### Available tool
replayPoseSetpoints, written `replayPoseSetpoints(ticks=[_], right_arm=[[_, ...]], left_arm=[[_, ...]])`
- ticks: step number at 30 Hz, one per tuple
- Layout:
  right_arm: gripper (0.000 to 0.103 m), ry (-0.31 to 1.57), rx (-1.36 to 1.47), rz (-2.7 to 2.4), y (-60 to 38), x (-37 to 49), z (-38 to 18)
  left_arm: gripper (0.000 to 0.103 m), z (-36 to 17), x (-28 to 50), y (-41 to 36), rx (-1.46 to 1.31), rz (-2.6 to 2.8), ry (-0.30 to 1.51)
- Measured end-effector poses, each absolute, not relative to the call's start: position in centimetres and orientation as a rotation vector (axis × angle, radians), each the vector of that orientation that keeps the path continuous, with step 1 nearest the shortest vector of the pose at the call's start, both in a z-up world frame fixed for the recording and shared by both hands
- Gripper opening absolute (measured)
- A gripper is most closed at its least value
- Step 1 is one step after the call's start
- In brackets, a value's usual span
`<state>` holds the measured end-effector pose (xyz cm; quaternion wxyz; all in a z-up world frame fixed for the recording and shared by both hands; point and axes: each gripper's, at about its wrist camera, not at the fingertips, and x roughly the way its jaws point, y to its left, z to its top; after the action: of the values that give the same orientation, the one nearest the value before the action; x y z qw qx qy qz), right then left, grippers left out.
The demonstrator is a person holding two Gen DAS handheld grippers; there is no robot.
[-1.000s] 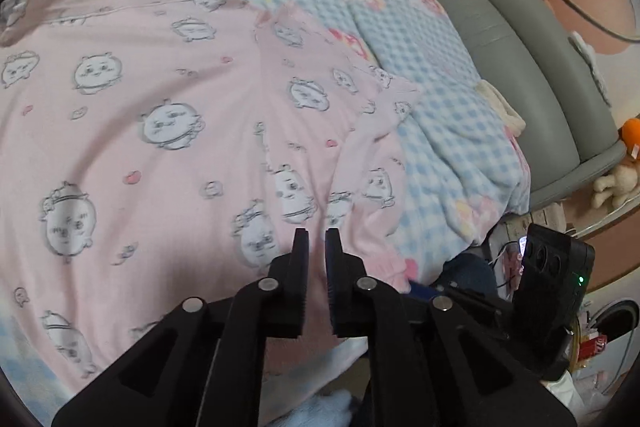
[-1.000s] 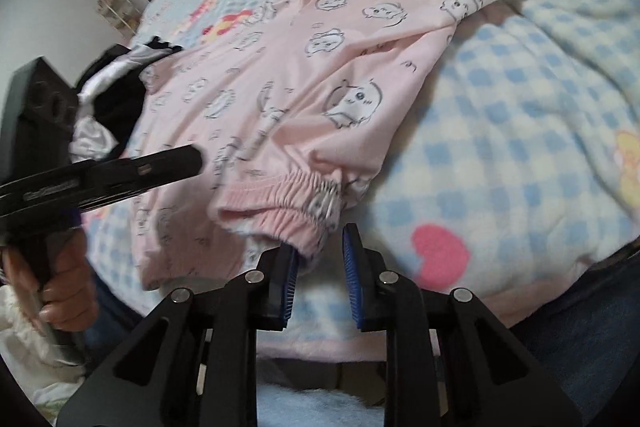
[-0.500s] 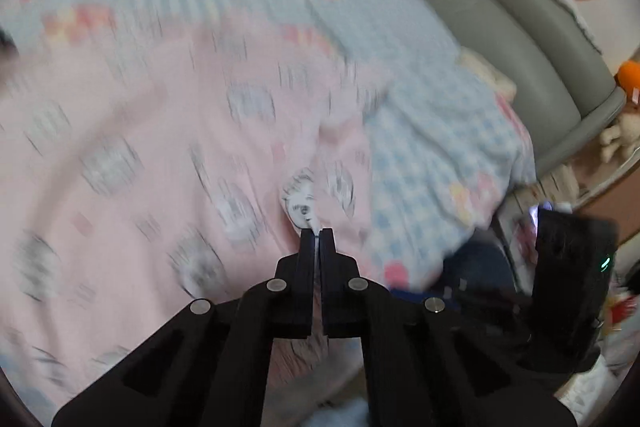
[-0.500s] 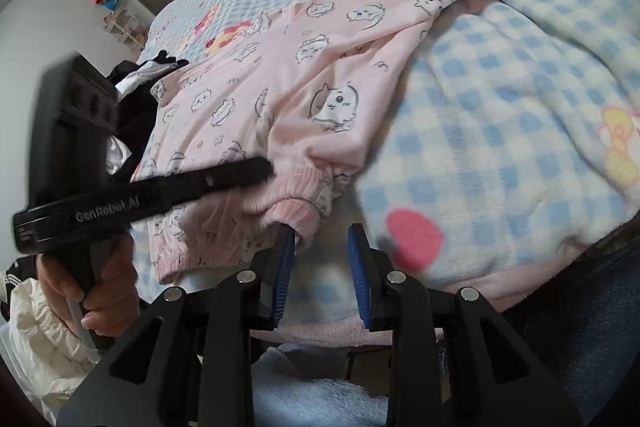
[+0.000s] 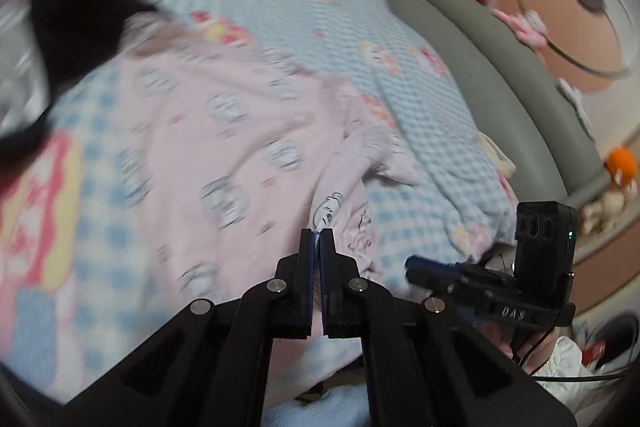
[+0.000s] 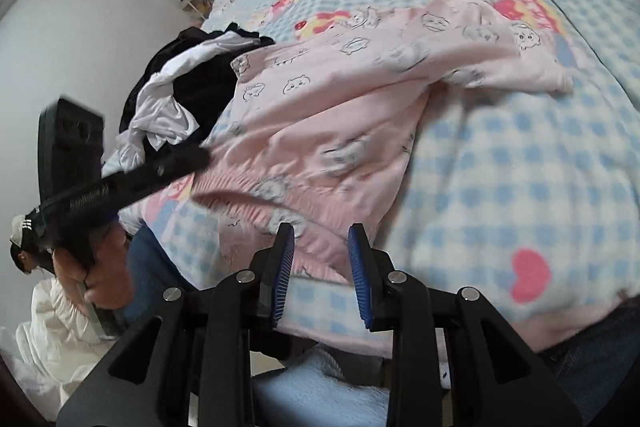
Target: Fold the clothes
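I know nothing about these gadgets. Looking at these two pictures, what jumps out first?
Most striking is the pink pyjama garment printed with little cartoon faces, spread across the blue checked blanket on the bed. The left gripper is pinched shut on a fold of it, while the right gripper hangs open just over its near edge. A heap of black and white clothes sits beyond the garment, towards the wall.

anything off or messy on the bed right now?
The pink pajama garment lies rumpled and skewed across the checked blanket, one part bunched in the shut left gripper. A black-and-white clothes heap sits crumpled beside it.
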<state>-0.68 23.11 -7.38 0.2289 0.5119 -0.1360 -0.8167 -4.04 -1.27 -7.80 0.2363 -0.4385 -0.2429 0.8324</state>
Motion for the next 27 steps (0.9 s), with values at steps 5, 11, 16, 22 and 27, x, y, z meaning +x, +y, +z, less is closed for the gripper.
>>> replayPoseSetpoints(ticks=[5,11,16,22,27], right_arm=[[0.034,-0.354,1.491,-2.24,21.0,-2.3,-8.6],[0.045,-0.351,1.428,-2.243,20.4,-2.1,-8.1],[0.046,-0.286,1.612,-2.255,20.2,-2.8,-11.0],[0.054,-0.292,1.559,-2.296,21.2,-2.4,-10.3],[0.054,-0.411,1.581,-2.265,21.4,-4.1,-12.4]], left_arm=[[0.002,-9.4,-1.6,-5.4,-1.208,2.304,-0.786],[0.002,-12.8,-1.2,-5.1,-1.407,2.248,-0.691],[0.004,-14.1,-0.9,-5.3,-1.451,2.28,-0.695],[0.042,-15.2,-1.6,-4.7,-1.462,2.246,-0.712],[0.049,-17.2,-2.7,-3.8,-1.522,2.199,-0.735]])
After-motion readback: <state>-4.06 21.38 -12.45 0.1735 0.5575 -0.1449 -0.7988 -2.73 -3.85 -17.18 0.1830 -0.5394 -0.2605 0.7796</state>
